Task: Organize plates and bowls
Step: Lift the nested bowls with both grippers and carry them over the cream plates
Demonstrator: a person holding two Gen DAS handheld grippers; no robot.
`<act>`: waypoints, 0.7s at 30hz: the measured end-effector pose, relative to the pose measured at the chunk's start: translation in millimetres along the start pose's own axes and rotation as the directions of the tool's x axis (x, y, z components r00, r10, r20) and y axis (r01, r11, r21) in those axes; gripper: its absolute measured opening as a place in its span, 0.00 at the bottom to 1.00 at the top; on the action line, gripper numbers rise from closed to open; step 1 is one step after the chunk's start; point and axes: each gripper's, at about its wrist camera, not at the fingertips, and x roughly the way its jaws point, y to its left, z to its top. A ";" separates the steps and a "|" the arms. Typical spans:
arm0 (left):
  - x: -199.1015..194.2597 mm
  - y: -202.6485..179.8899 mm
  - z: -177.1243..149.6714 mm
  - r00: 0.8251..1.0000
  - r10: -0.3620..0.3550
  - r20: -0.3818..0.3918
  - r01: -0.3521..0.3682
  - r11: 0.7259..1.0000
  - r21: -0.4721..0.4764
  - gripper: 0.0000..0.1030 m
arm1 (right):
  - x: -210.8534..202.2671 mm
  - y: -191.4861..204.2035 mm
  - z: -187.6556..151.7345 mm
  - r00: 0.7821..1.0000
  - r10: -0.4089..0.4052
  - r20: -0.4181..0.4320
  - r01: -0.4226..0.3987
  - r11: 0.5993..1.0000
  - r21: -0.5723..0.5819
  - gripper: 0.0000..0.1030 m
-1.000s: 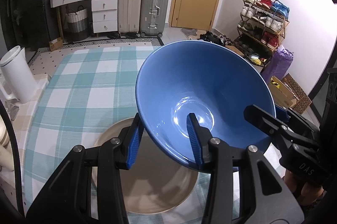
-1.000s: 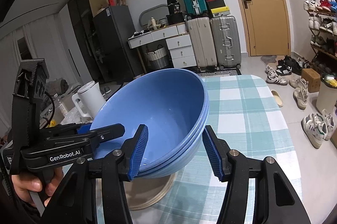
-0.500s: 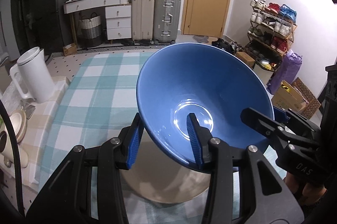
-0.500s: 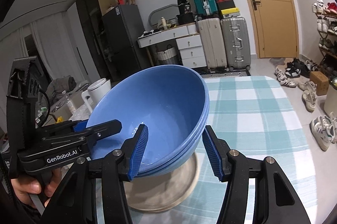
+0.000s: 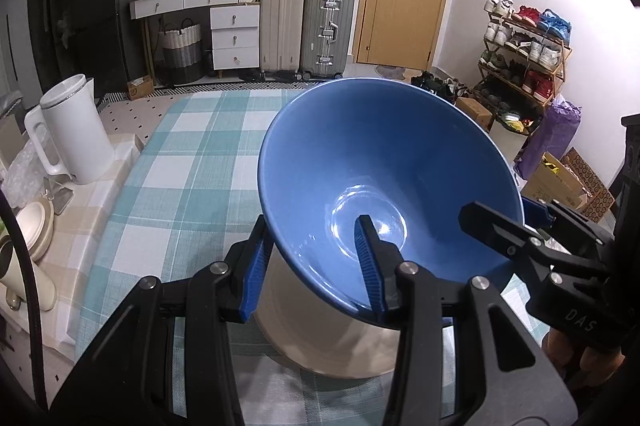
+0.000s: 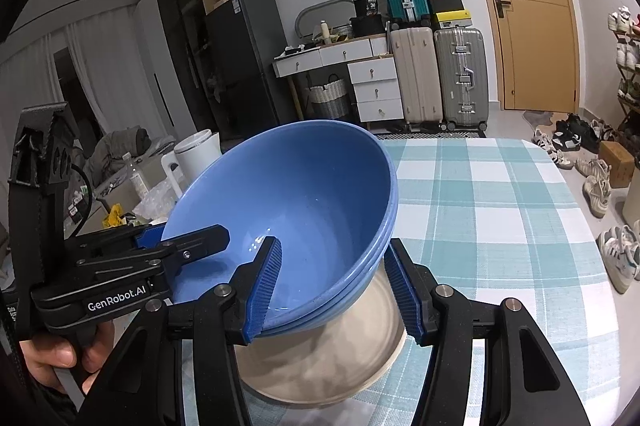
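A stack of nested blue bowls [image 5: 384, 161] [image 6: 304, 193] is held in the air, tilted, above a beige plate [image 5: 320, 338] [image 6: 320, 362] on the checked tablecloth. My left gripper [image 5: 310, 266] is shut on the stack's rim at the near left side, one finger inside and one outside. My right gripper [image 6: 336, 286] is shut on the rim at the opposite side; it also shows in the left wrist view [image 5: 532, 246]. The left gripper shows in the right wrist view [image 6: 160, 250]. The bowls hide much of the plate.
A white kettle [image 5: 72, 133] stands on a side surface left of the table [image 5: 180, 161], with a small beige dish [image 5: 36, 226] near it. Suitcases, drawers, a door and a shoe rack [image 5: 524, 65] lie beyond the table's far edge.
Both grippers have lifted the blue bowl stack higher and drawn back; the beige plate and the table have dropped lower in both views, and more of the kettle side shows.
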 end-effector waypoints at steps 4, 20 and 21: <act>10.1 3.4 -2.5 1.000 0.003 -0.009 -0.003 1.000 0.001 0.38 | 7.2 -1.9 -0.1 1.000 0.001 -0.014 -0.001 1.000 -0.003 0.54; 58.8 22.1 -13.2 0.998 -0.020 -0.055 0.019 1.000 -0.007 0.38 | 36.6 -5.8 -11.5 0.997 -0.025 -0.069 0.024 1.000 -0.012 0.54; 61.2 23.0 -12.9 0.998 -0.020 -0.058 0.020 1.000 -0.007 0.38 | 37.5 -5.9 -12.5 0.997 -0.027 -0.070 0.026 1.000 -0.013 0.54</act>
